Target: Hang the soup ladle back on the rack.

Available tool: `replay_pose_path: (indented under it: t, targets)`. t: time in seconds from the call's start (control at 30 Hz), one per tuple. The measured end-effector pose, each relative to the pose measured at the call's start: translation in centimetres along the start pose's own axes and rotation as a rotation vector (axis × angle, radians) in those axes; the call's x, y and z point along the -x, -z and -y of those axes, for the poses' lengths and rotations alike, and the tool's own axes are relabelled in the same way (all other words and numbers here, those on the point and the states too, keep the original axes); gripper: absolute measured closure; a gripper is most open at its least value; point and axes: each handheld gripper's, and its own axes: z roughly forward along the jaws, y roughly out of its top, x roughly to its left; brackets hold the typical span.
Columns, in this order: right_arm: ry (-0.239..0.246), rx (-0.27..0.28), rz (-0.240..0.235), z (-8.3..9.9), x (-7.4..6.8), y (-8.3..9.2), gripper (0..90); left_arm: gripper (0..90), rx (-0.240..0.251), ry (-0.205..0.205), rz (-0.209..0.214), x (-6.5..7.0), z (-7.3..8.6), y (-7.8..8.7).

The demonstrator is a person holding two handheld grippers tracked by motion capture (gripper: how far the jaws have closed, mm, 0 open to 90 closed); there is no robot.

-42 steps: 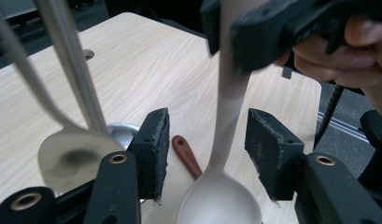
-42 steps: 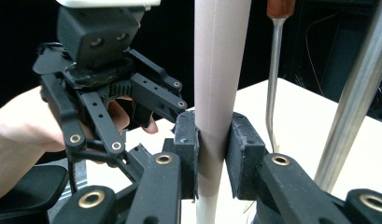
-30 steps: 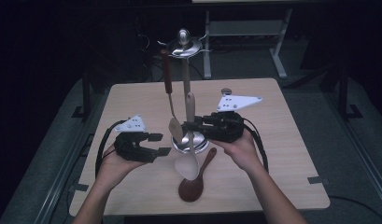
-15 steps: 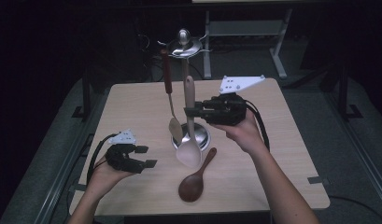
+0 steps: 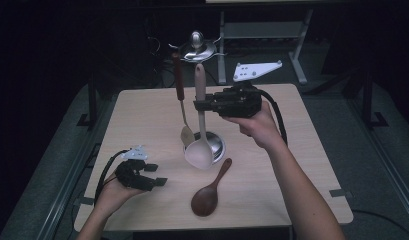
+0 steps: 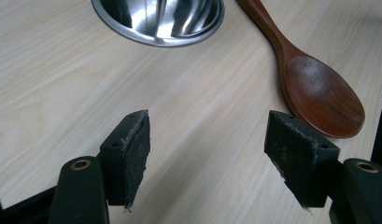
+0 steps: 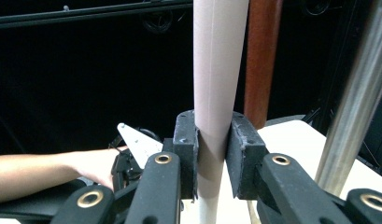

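Above the worktop centre, right tool (image 5: 198,106) clamped on the handle of a pale beige ladle (image 5: 200,145); both pads pressed flat against the shaft in the right gripper view (image 7: 212,93). Ladle hangs near upright, bowl down, just in front of the steel stand base (image 5: 217,145); whether the bowl touches the base cannot be told. Person's right hand (image 5: 257,122) wraps the tool body, grey three-cornered plate (image 5: 256,70) at 12 o'clock of it.

At 9 o'clock of the ladle handle, close beside it, a slim spatula with a red-brown handle (image 5: 180,100) hangs from the stand's top cap (image 5: 196,47). In the right gripper view that red-brown handle (image 7: 262,56) shows just behind the ladle, the stand's steel pole (image 7: 354,98) at 3 o'clock.

Left tool (image 5: 153,175) at 8 o'clock of the stand, low near the front left edge of the worktop (image 5: 142,110); jaws apart, just been opening, nothing between them. In the left gripper view its pads (image 6: 135,154) frame bare wood. Dark wooden spoon (image 5: 209,192) lies flat at 6 o'clock of the base, bowl toward the person; in the left gripper view it (image 6: 319,93) sits at 2 o'clock of the pads, apart from them.
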Motion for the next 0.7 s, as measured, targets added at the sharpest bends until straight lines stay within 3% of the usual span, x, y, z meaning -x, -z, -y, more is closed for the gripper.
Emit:
replay_pose_path:
  t: [0.2,0.7]
  targets:
    - [-0.02,0.002,-0.008,0.1,0.8,-0.1,75.0,31.1,-0.008,0.0,0.005,0.0,0.0,-0.1]
    - [-0.081,0.072,-0.004,1.3,2.0,0.8,71.2,31.1,-0.025,-0.007,0.009,0.0,0.0,-0.3]
